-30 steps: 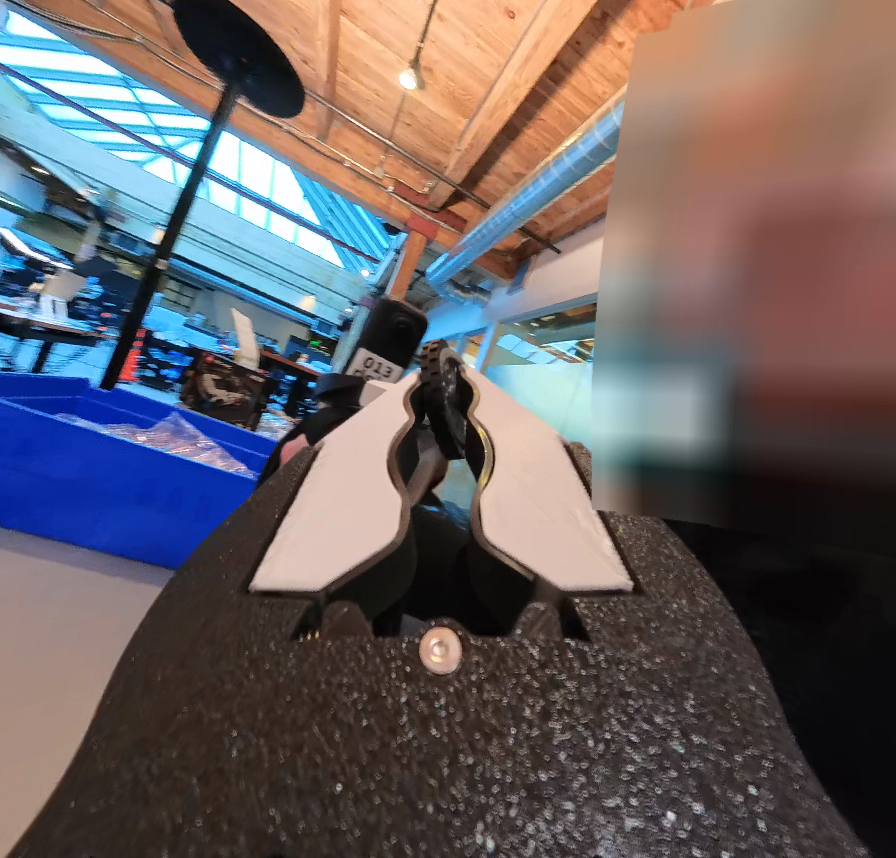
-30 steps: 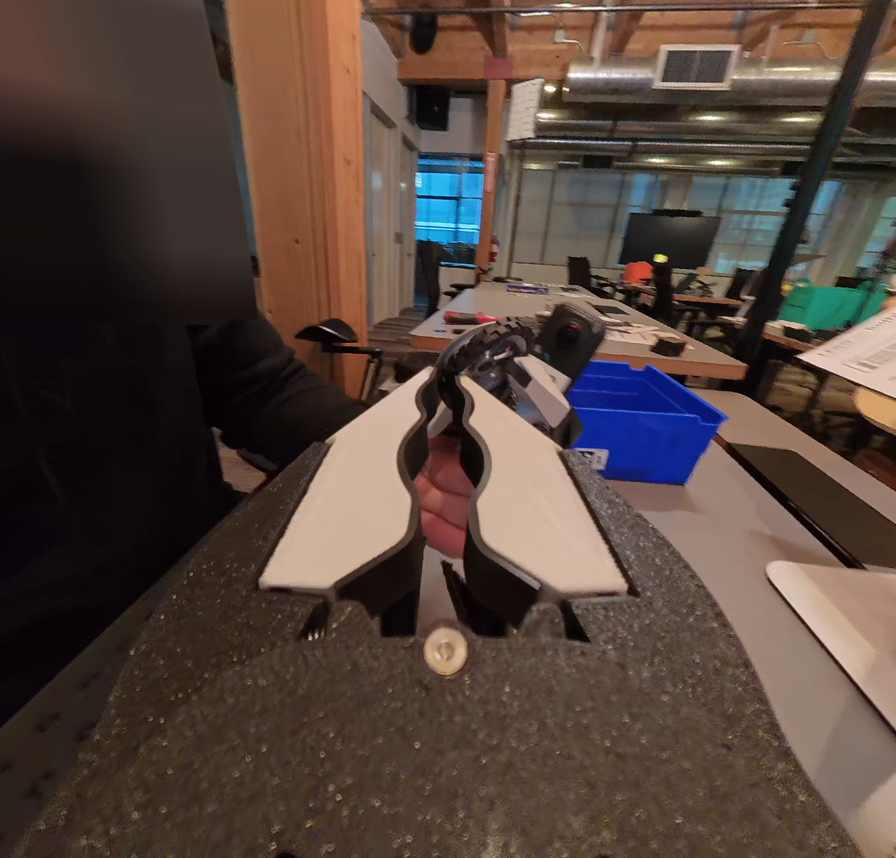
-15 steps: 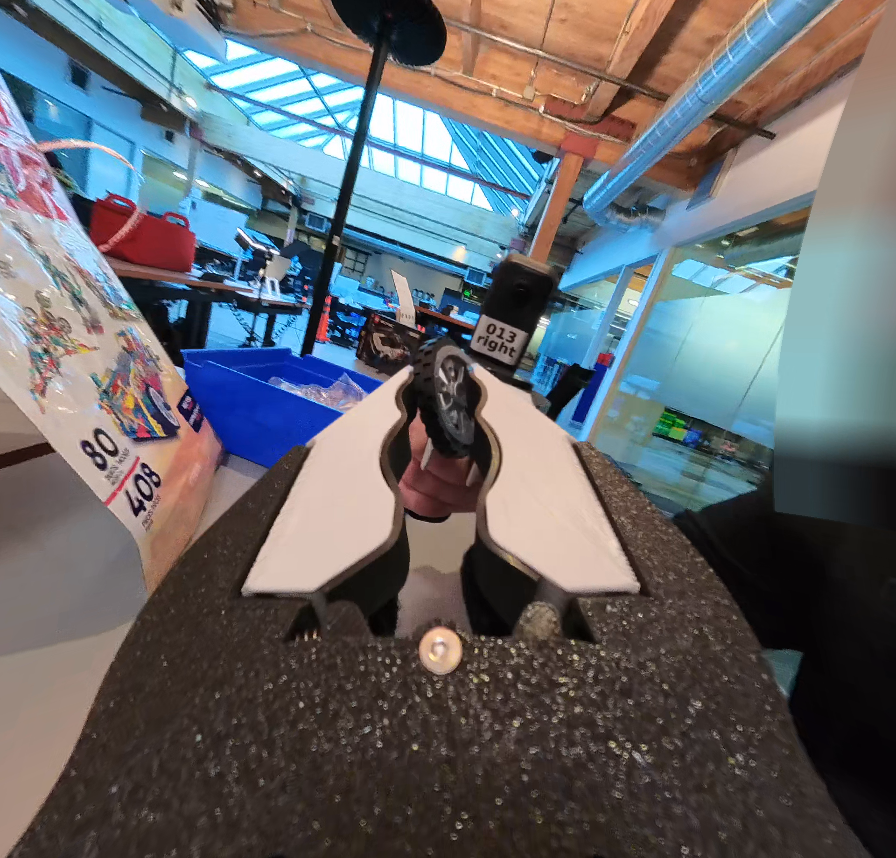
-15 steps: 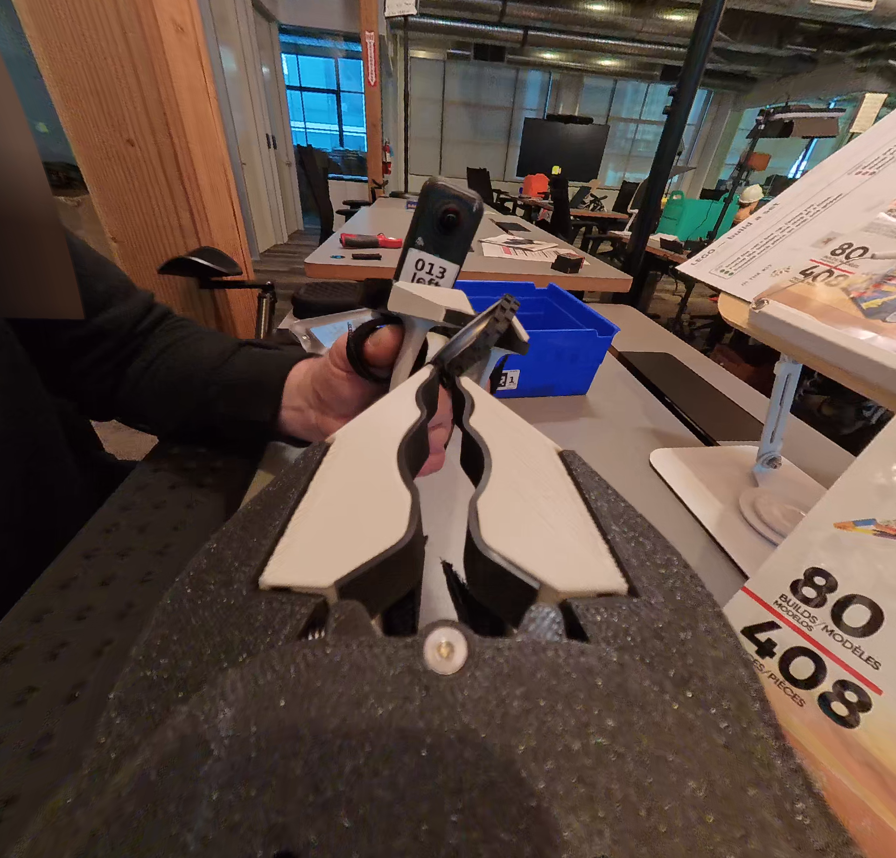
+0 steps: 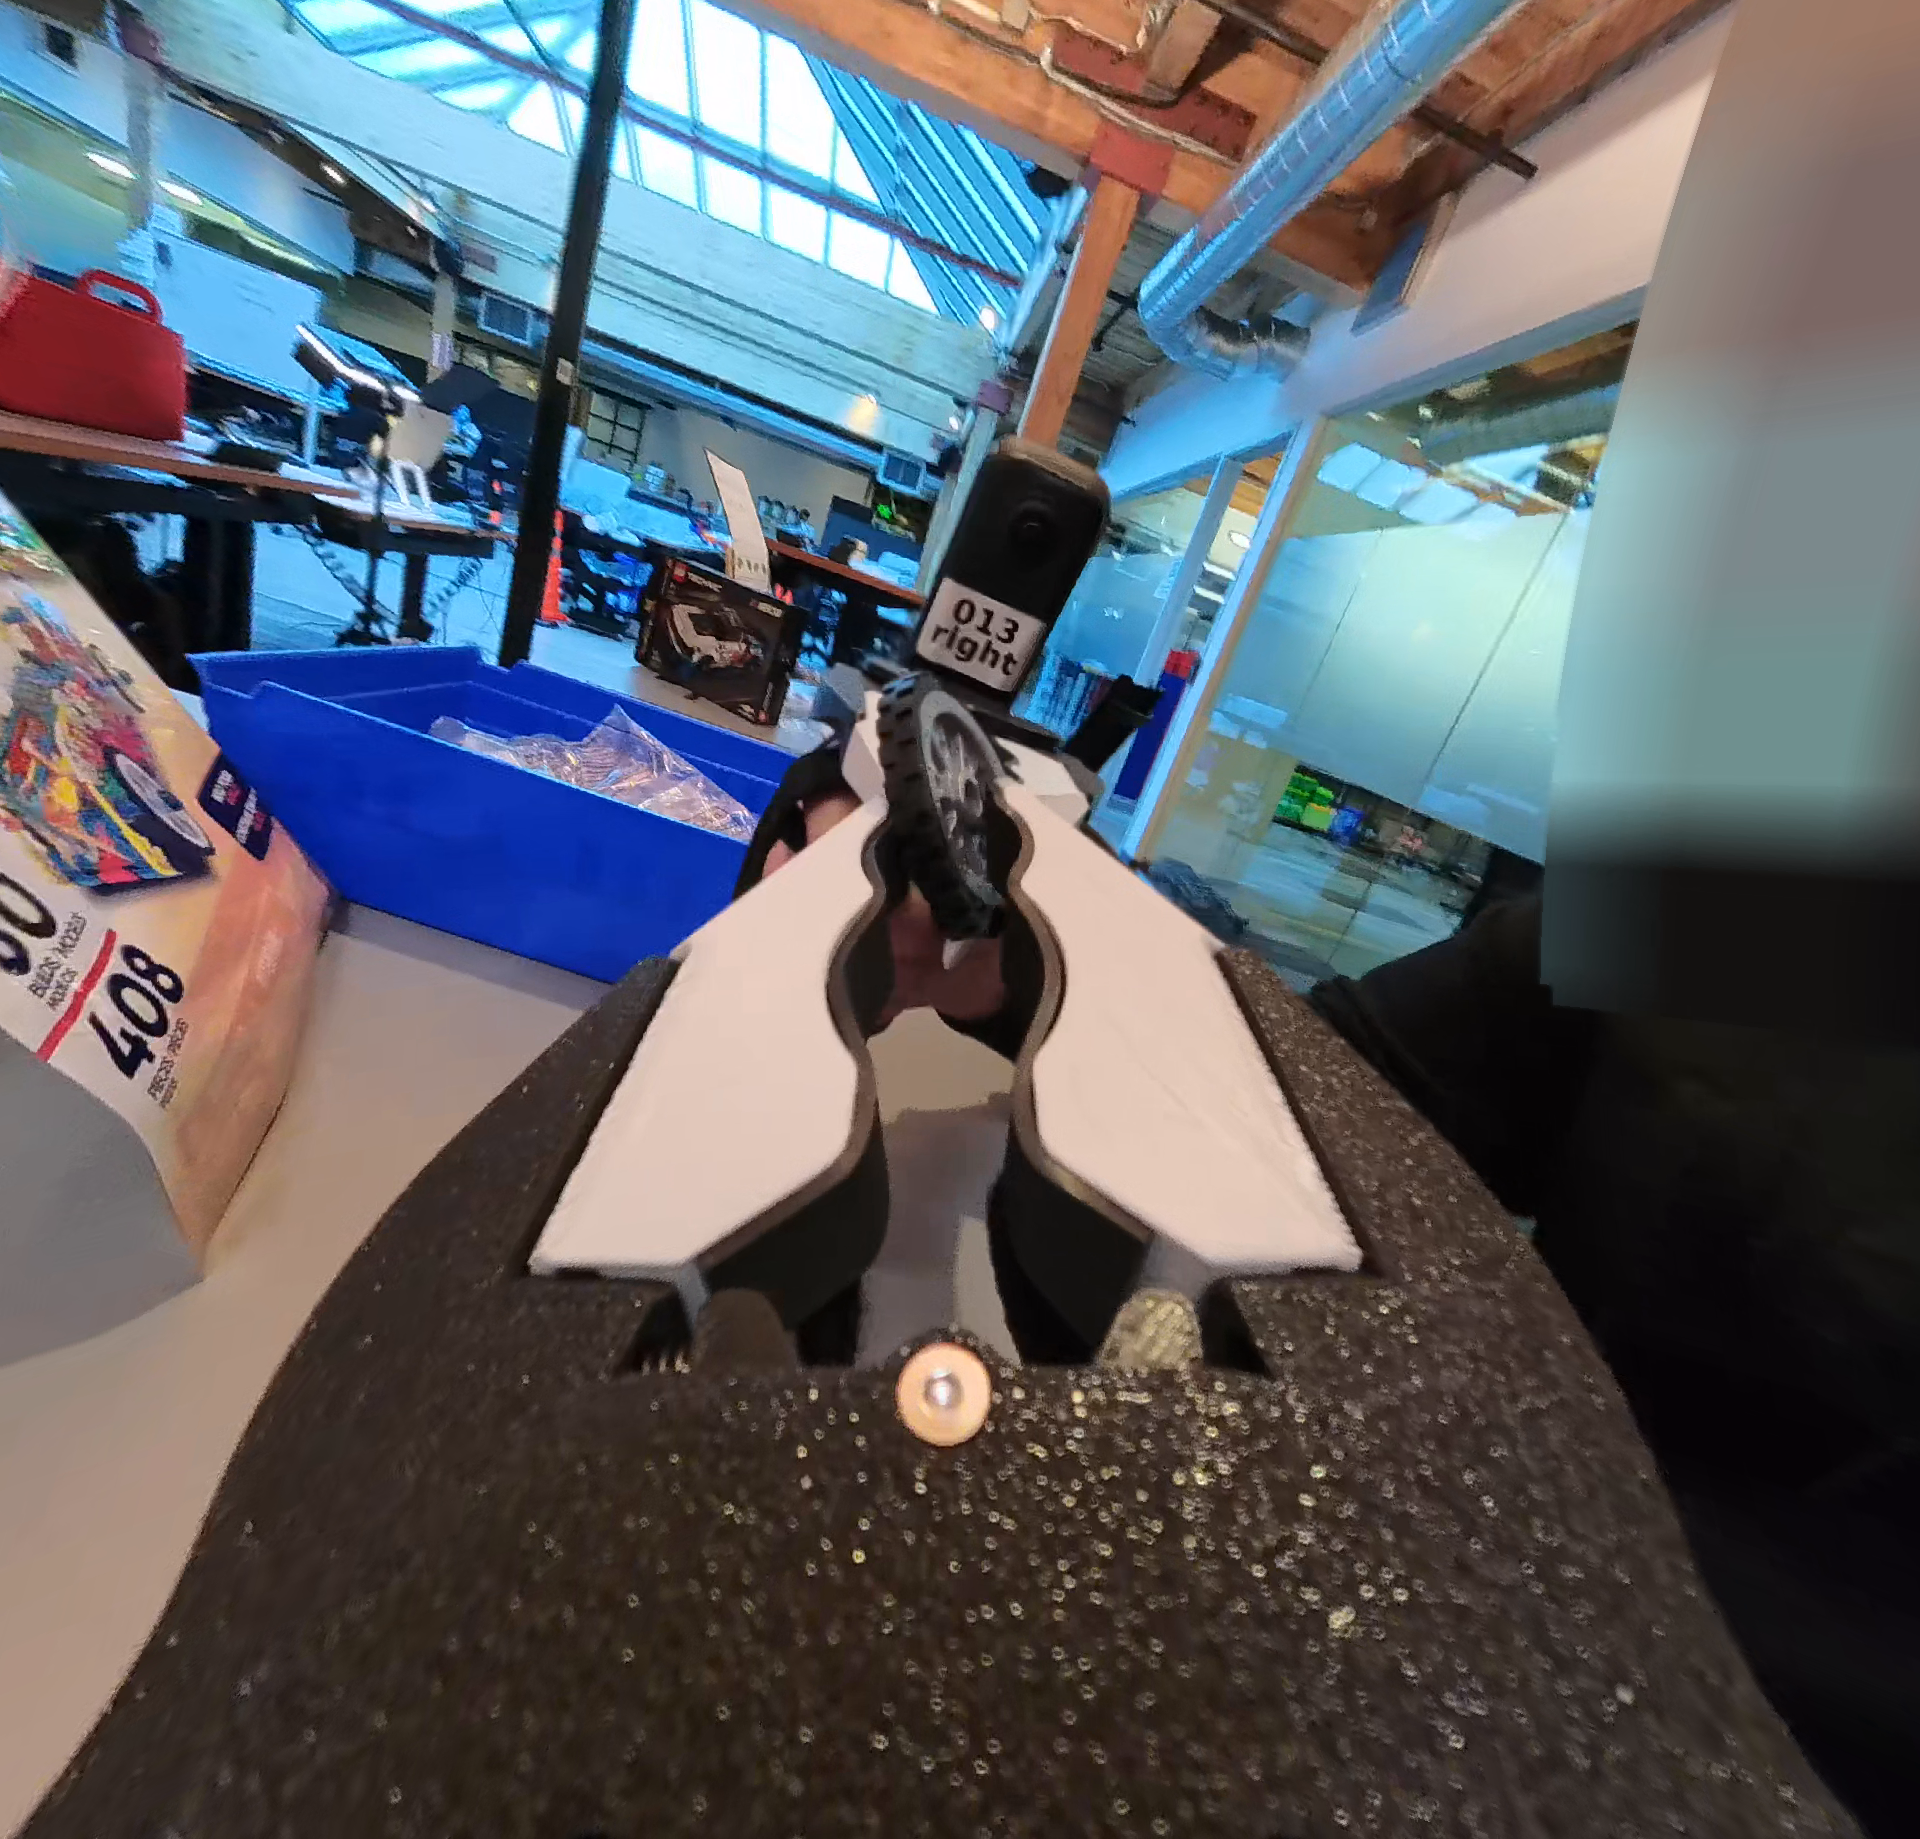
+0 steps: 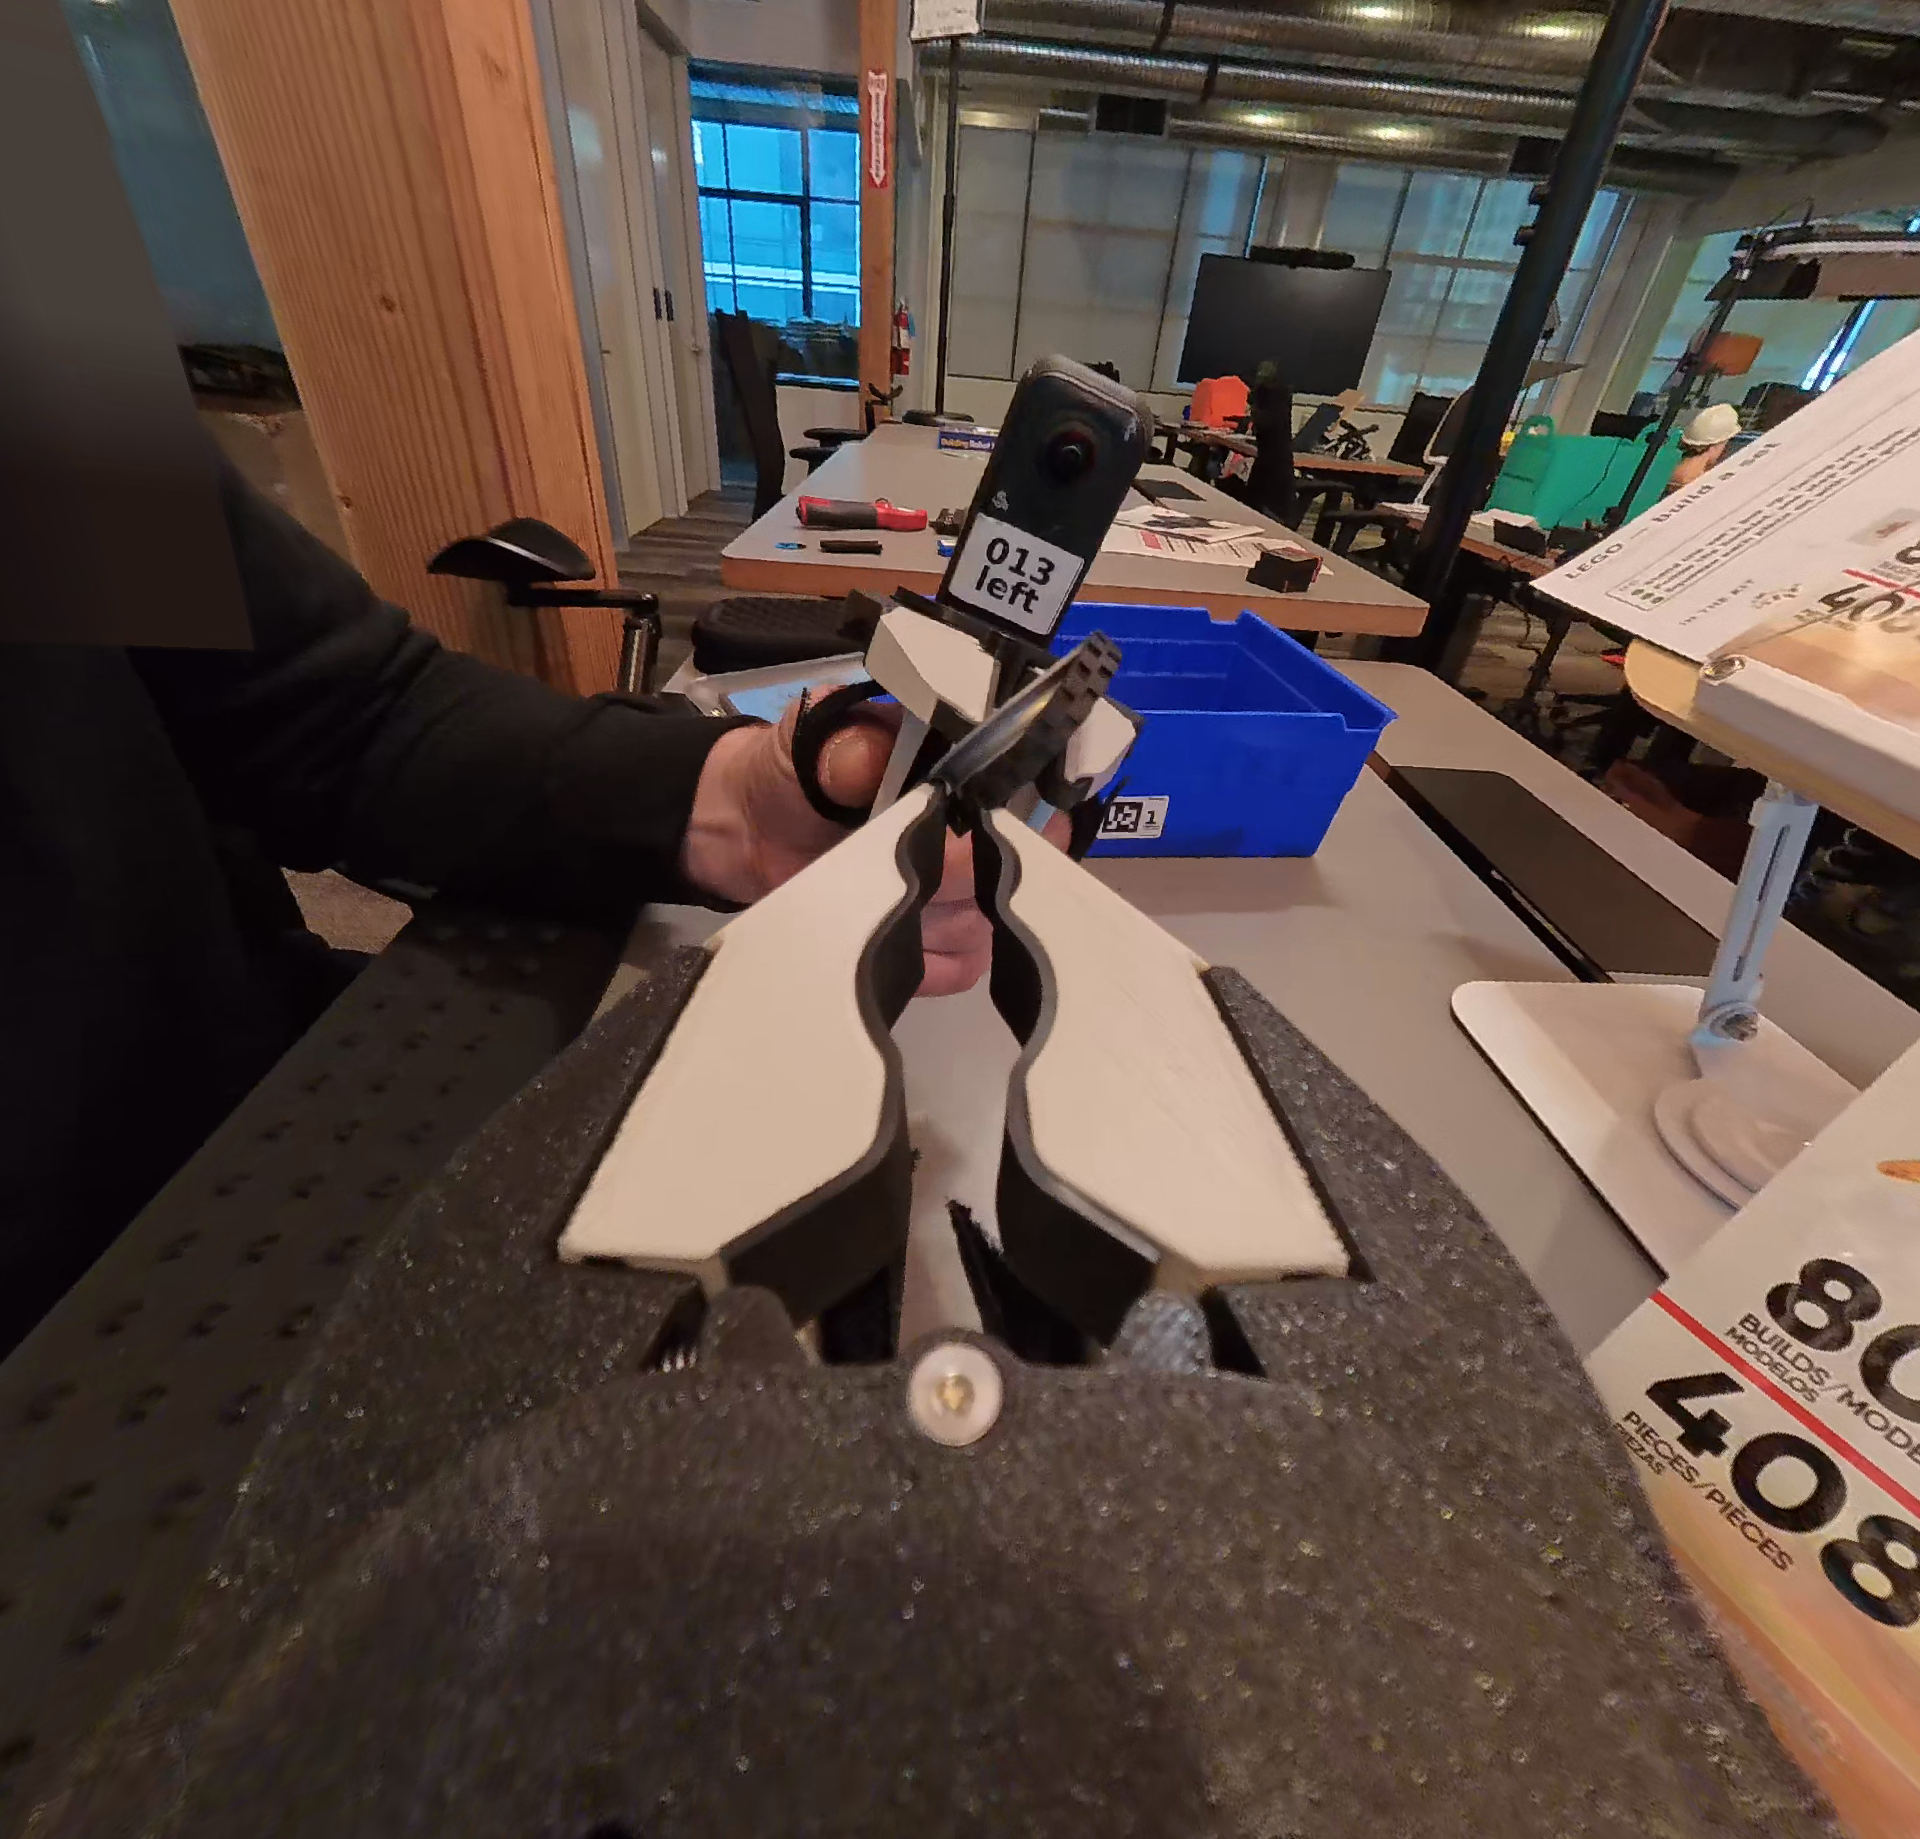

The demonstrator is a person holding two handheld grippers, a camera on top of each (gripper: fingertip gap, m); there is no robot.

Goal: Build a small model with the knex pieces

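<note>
We saw the left hand-held gripper [image 5: 940,833] clenched on a small black toy wheel [image 5: 951,813], raised above the desk [image 5: 436,1020]. The right hand-held gripper [image 6: 961,818] pinched the same wheel's hub, blue bin [image 6: 1236,729] beyond.

Grey tabletop [image 6: 1351,937] carrying a blue plastic bin [image 6: 1236,740], a white stand base [image 6: 1621,1093], a flat dark slab [image 6: 1538,854] and a printed building-set box [image 5: 125,968], its corner nearest the camera
</note>
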